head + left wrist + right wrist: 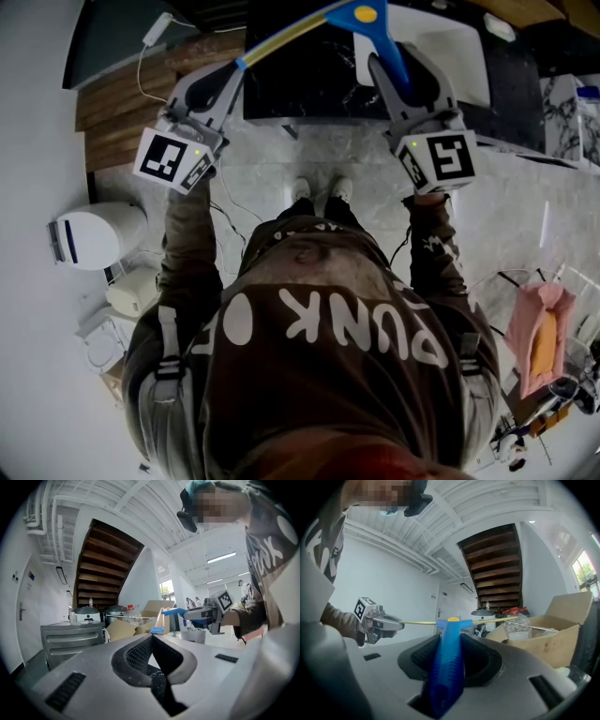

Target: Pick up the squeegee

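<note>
Two grippers reach forward in the head view, with the squeegee [367, 14] spanning the space between them above a dark counter [309, 84]. The right gripper [394, 67] is clamped on the blue handle, which runs back from the T-shaped head toward the person. The yellow blade slants down to the left, and its blue end cap meets the tips of the left gripper [234, 75]. Pale marble floor [525, 216] lies below, a white appliance [94, 234] stands at the left, and a pink cloth [539, 328] hangs at the right.

Seen from the left gripper view, the left gripper [151, 638] has its jaws drawn together to a point, pinching the blade's blue end cap right at the tips. The squeegee [174, 612] stretches away to the right gripper [206, 616], which holds its handle. A dark wooden staircase [108, 569], two cookers [86, 614] and a cardboard box [154, 606] stand behind.

From the right gripper view, the right gripper [450, 641] has its jaws closed on the ribbed blue handle of the squeegee [449, 667], which rises upright between the pads. The yellow blade crosses level above them, its left end in the left gripper [393, 622]. An open cardboard box [553, 637] and a clear bottle [518, 623] sit at the right.
</note>
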Demonstrator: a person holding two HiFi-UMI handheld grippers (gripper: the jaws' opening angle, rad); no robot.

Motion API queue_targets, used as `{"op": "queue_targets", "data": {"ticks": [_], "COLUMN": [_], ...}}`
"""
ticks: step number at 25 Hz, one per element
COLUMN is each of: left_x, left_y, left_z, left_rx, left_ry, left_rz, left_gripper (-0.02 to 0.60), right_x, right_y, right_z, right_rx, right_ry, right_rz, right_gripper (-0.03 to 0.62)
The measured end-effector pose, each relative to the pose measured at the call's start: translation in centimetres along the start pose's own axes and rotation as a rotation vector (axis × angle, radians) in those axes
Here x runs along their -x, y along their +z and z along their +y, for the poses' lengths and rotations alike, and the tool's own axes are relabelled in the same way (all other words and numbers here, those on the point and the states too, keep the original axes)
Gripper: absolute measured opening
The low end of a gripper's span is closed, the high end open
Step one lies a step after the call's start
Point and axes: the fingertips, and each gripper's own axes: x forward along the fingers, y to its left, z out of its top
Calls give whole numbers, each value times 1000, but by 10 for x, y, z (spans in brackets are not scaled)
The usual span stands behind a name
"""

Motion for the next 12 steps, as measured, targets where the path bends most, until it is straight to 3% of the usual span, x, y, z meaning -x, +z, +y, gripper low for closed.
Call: {"op": "queue_targets", "data": {"ticks": [12], "left_x": [-2], "left_y": [1], "left_z": [1], "left_rx": [-2], "left_ry": [1], "left_rz": [0], "left_gripper": [3], "right_x": [-1], "right_y": [1], "right_z": [-1], "right_rx": [-1], "right_ry": [5], "right_rz": [-5], "right_gripper": [149]}}
